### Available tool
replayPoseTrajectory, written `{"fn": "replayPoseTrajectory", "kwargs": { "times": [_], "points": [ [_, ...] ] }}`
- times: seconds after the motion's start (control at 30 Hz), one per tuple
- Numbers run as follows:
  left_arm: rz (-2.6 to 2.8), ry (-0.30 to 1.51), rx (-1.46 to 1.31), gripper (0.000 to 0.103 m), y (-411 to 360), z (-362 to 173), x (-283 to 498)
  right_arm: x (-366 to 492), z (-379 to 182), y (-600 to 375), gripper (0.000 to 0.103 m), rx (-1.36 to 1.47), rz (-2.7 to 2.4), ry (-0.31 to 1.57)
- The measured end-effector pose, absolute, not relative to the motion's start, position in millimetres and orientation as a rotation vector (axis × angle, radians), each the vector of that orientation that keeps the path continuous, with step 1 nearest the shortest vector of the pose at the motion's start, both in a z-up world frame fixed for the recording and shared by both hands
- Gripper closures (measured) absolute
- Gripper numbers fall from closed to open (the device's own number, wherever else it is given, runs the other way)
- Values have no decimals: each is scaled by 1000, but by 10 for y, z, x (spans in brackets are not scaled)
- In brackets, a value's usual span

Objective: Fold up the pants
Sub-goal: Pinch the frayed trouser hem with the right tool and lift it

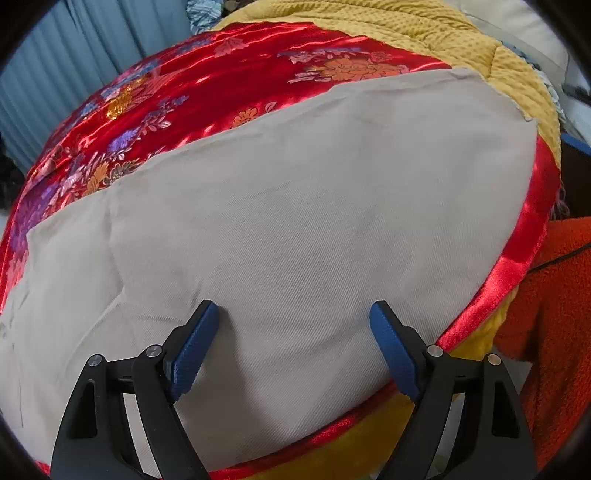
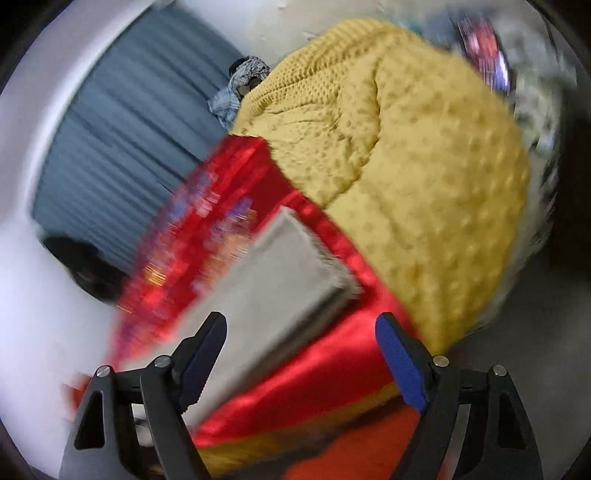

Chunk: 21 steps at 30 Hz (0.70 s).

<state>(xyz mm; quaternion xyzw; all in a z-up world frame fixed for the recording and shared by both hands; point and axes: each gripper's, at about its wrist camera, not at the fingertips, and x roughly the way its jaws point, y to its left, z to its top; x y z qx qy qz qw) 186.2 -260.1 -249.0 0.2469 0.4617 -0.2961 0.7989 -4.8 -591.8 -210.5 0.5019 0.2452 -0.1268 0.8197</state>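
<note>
Judging pants (image 1: 295, 206) partly folded flat on red quilt (image 1: 207, 81); more folds likely. My left gripper (image 1: 293, 319) and right gripper (image 2: 301, 330) both spread, empty.

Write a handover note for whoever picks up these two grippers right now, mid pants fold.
Left gripper: open, empty, hovering over the beige pants.
Right gripper: open, empty, aimed toward the pants' frayed hem end; this view is blurred.
Pants lie flat in a long strip on the red floral satin cover, with the yellow blanket beyond.
Done: pants laid out lengthwise, apparently legs together.
Left: grip an end and fold the strip over crosswise, probably more than once.
</note>
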Motion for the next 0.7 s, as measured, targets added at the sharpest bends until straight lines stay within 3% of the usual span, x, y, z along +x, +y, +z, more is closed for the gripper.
{"fn": "replayPoseTrajectory", "kwargs": {
  "times": [0.13,0.47,0.5,0.53,0.57,0.7],
  "points": [
    [-630,995,529,18,-2607,-2490,1865,133,-2330,-6036,30,1269,-186,543],
    [-608,987,536,17,-2618,-2495,1830,536,-2611,-6056,38,1251,-299,640],
    [-599,981,539,15,-2619,-2499,1826,556,-2641,-6074,49,1255,-309,648],
    [-582,973,540,12,-2618,-2507,1821,562,-2642,-6082,79,1242,-317,661],
    [-567,972,538,10,-2610,-2510,1825,598,-2600,-6064,97,1204,-317,676],
    [-587,1054,473,10,-2503,-2358,1983,611,-2195,-5927,96,1031,-333,643]
  ]
}}
